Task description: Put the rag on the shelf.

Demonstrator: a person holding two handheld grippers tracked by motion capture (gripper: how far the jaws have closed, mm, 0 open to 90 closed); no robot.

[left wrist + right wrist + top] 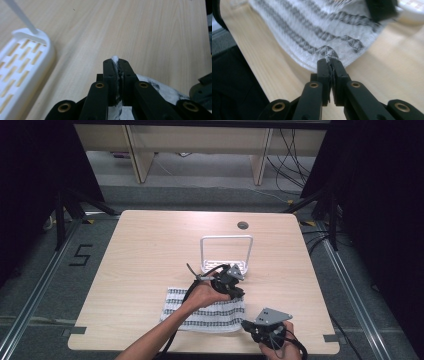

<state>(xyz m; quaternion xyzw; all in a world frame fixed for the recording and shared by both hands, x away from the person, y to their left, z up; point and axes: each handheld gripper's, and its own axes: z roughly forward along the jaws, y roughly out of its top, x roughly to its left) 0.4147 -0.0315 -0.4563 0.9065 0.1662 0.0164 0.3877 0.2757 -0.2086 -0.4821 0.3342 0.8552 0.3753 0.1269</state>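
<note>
On pale wood, both tools (pixel 117 61) (pixel 329 61) clamp the white, grey-striped towel's (pixel 210 312) corners.

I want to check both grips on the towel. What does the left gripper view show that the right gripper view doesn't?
Left gripper view: the white slotted rack close by at the left, and a tuft of white cloth poking up between the shut jaws of the left gripper.

Right gripper view: the towel spread out with its dark stripes, its edge pinched by the right gripper.

Both: black jaws clamped on the towel, over the wooden table.
</note>
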